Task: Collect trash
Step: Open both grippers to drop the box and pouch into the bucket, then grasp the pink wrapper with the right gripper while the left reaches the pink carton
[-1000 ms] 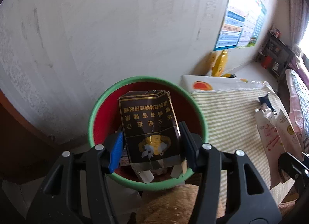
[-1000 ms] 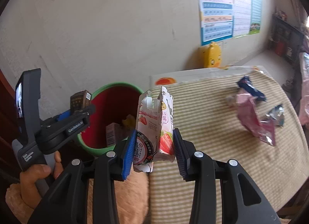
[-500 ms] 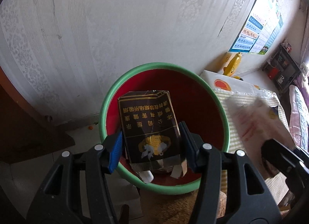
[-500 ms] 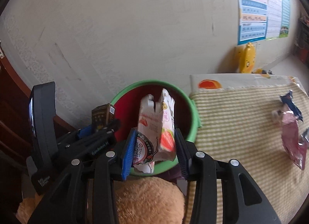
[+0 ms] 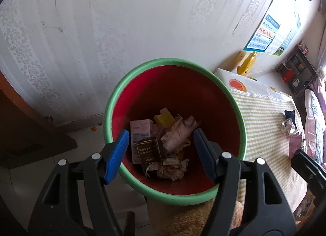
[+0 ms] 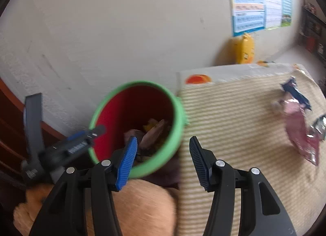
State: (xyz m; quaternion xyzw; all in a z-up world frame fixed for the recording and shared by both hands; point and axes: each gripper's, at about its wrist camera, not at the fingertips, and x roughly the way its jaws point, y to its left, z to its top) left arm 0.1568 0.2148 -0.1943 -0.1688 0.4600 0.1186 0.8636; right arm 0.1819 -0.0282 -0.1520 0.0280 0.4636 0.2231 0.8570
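Both tongs are empty with jaws opening: the left tongs (image 5: 161,154) hang over the bin (image 5: 122,85), the right tongs (image 6: 163,154) sit at its rim beside the striped mat (image 6: 234,124). Inside the red bin with the green rim lies the collected trash: a crumpled pink carton (image 5: 179,134), a dark cigarette pack (image 5: 148,152), a white box (image 5: 140,132) and scraps. By my reading this drop is finished. Left to collect on the mat: a pink wrapper (image 6: 301,134), a dark blue wrapper (image 6: 293,89) and a silvery scrap (image 6: 319,124).

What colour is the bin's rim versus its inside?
Bin: green rim, red inside; clearest in the left wrist view.
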